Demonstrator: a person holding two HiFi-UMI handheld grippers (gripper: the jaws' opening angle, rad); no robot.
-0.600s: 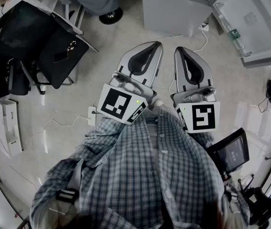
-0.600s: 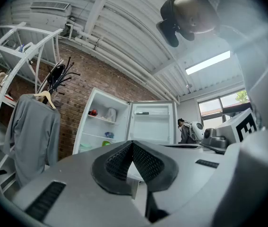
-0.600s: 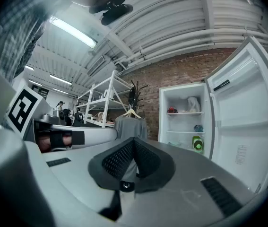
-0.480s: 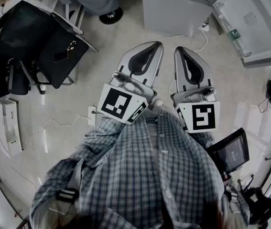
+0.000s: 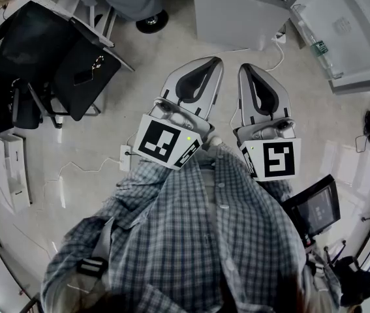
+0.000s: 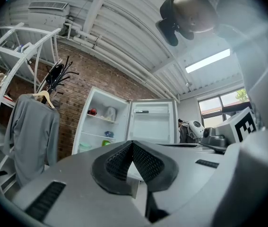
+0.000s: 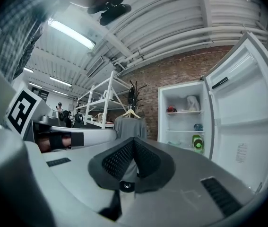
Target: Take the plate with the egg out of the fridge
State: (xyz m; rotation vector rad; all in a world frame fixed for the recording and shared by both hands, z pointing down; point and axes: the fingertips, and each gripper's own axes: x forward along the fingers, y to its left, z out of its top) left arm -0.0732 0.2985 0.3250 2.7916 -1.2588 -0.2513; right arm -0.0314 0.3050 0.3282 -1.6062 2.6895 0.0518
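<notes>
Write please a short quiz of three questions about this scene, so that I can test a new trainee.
1. True or false: the door of the fridge stands open.
2. What does the left gripper hold? A) a plate B) an egg C) nothing
3. Fill the gap: in the left gripper view, the grey garment on a hanger is to the ___ of the fridge.

Key: 1 true; 2 C, its jaws are together with nothing between them; 3 left.
</notes>
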